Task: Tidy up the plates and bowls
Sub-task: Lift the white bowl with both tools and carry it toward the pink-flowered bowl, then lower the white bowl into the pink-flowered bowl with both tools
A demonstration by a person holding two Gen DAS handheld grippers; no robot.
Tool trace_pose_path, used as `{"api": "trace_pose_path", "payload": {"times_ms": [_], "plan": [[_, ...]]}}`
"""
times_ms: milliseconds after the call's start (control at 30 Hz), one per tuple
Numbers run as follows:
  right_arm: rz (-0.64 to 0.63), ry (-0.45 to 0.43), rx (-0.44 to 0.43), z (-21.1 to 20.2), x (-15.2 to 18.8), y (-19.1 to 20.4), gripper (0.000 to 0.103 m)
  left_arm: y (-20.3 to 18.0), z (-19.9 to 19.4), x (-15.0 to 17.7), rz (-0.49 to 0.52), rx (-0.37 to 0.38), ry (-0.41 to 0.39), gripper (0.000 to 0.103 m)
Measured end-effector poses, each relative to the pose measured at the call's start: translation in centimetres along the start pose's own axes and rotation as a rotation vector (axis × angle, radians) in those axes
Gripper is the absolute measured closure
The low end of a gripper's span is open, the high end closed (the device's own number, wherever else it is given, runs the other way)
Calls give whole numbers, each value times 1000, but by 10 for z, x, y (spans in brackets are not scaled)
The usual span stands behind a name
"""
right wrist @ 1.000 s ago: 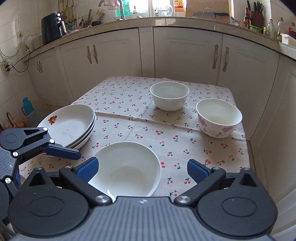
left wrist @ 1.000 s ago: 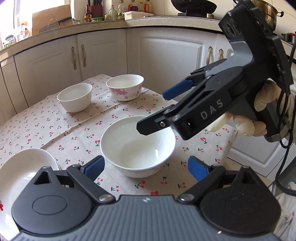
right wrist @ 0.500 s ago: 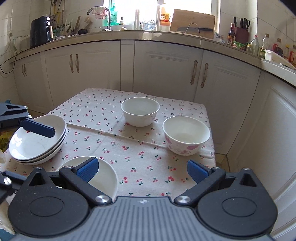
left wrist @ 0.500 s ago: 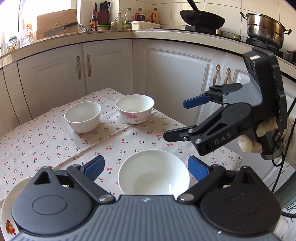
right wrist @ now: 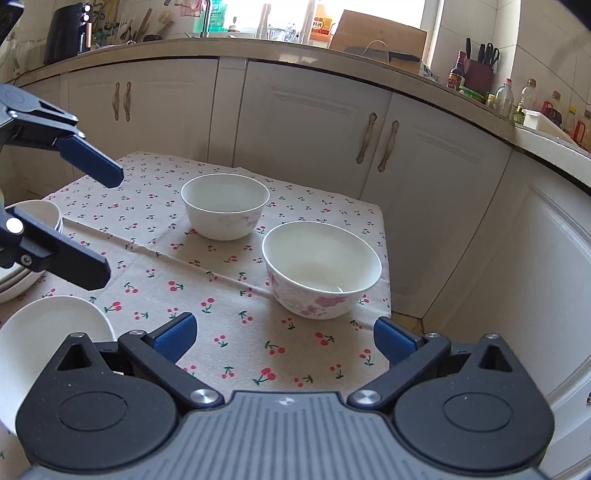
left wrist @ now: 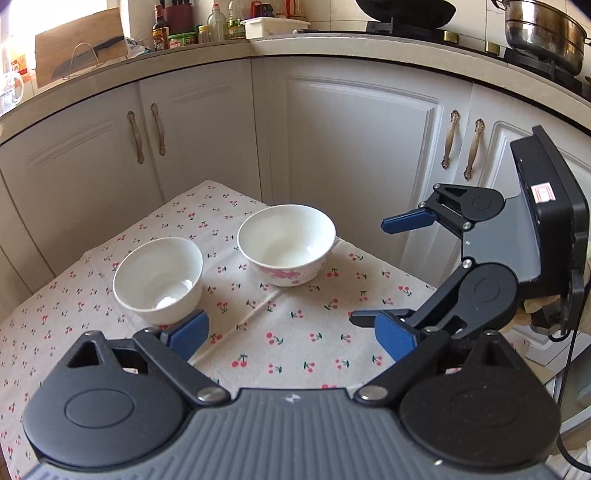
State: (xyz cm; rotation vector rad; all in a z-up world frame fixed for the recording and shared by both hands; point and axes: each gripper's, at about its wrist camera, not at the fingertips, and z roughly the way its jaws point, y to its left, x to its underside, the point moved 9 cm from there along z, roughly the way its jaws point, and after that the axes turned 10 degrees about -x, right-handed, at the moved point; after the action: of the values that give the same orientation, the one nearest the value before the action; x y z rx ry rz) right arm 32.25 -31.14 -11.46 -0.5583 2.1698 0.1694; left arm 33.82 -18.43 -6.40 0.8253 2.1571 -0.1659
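Two deep bowls stand on the cherry-print tablecloth point(left wrist: 295, 332): a plain white bowl point(left wrist: 159, 277) point(right wrist: 225, 210) and a pink-flowered bowl point(left wrist: 286, 245) point(right wrist: 321, 269). My left gripper point(left wrist: 291, 334) is open and empty, its left pad close in front of the plain bowl. My right gripper point(right wrist: 284, 338) point(left wrist: 369, 269) is open and empty too, short of the flowered bowl. A wide shallow white bowl point(right wrist: 48, 332) lies at the lower left of the right wrist view. Beyond it is a stack of plates point(right wrist: 40, 212), partly hidden by the left gripper point(right wrist: 107, 225).
White cabinet doors point(left wrist: 351, 155) close in the table's far side and right side. The table's right edge point(right wrist: 386, 258) drops to the floor just past the flowered bowl. A gloved hand point(left wrist: 535, 306) holds the right gripper. Bottles and a pot point(left wrist: 543, 33) stand on the counter.
The left gripper moved away from the wide shallow bowl, which has dropped out of its view, toward the two deep bowls. The right gripper swung right, off the plates and onto the flowered bowl.
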Motion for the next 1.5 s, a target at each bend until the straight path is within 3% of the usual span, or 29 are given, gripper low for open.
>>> {"api": "trace_pose_path", "payload": {"times_ms": [367,633,1067,1500], "plan": [[-20,3,-18,42,-1,-36,0,8,90,-45,34,56,47,7],[-29,-13,-56,61,-3,-45,0,7,136,-54,36,104,108,10],[-40,-22,-80,72,-5,-45,3,4,165,-56,30,142,147,19],[-37,-32,-87,71,-12,-45,6,1,169,-55,32,165,158,25]]}}
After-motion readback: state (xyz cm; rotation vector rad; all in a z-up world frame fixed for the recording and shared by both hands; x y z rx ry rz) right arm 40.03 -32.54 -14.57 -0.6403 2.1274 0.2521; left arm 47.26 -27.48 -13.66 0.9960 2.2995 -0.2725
